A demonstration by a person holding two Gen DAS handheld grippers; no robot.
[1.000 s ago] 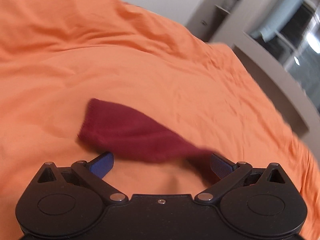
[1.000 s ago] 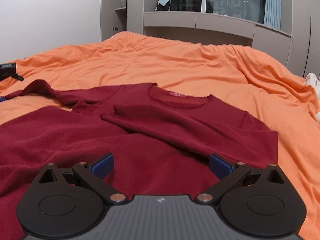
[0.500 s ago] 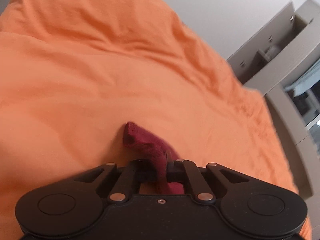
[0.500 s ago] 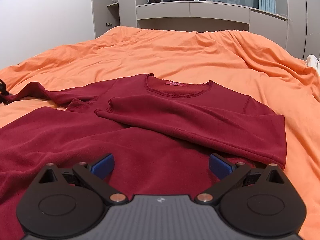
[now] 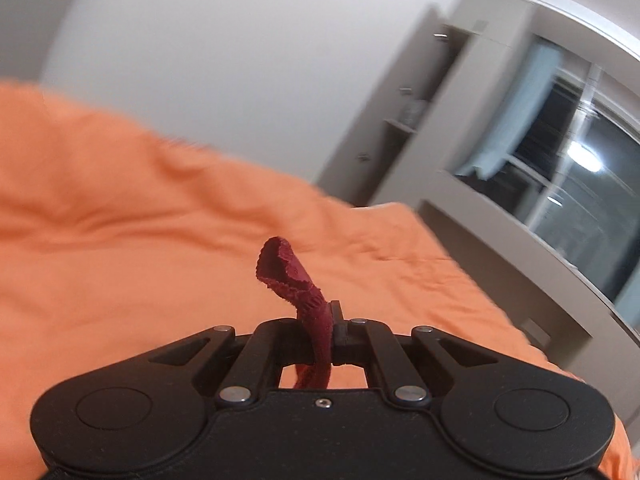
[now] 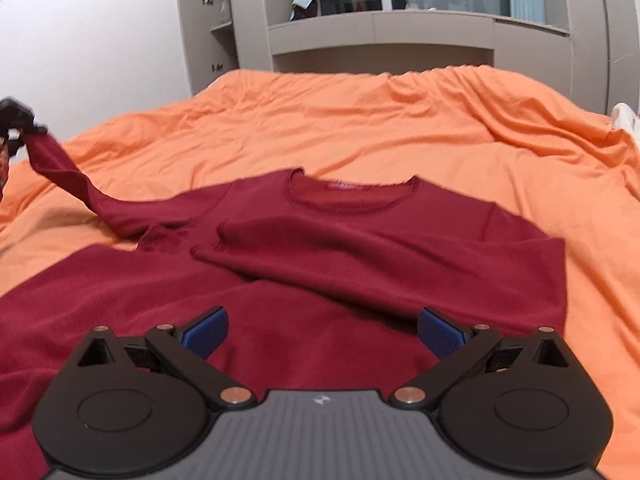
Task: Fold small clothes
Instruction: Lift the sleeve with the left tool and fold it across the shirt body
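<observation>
A dark red long-sleeved top point(image 6: 304, 304) lies flat on the orange bedcover point(image 6: 360, 132), neck at the far end. Its right sleeve point(image 6: 360, 256) is folded across the chest. My left gripper point(image 5: 326, 334) is shut on the cuff of the left sleeve point(image 5: 292, 276). In the right wrist view it point(image 6: 16, 120) holds that sleeve point(image 6: 68, 176) lifted above the bed at the far left. My right gripper point(image 6: 322, 332) is open and empty, hovering over the lower body of the top.
Grey built-in cupboards and shelves point(image 6: 400, 32) stand behind the bed, with a window point(image 5: 580, 184) to the right. A white object point(image 6: 626, 116) lies at the bed's far right edge. A plain white wall point(image 6: 100, 40) is on the left.
My left gripper shut on the left sleeve's cuff and has lifted it off the bed. My right gripper moved a little nearer to the top and stayed open.
</observation>
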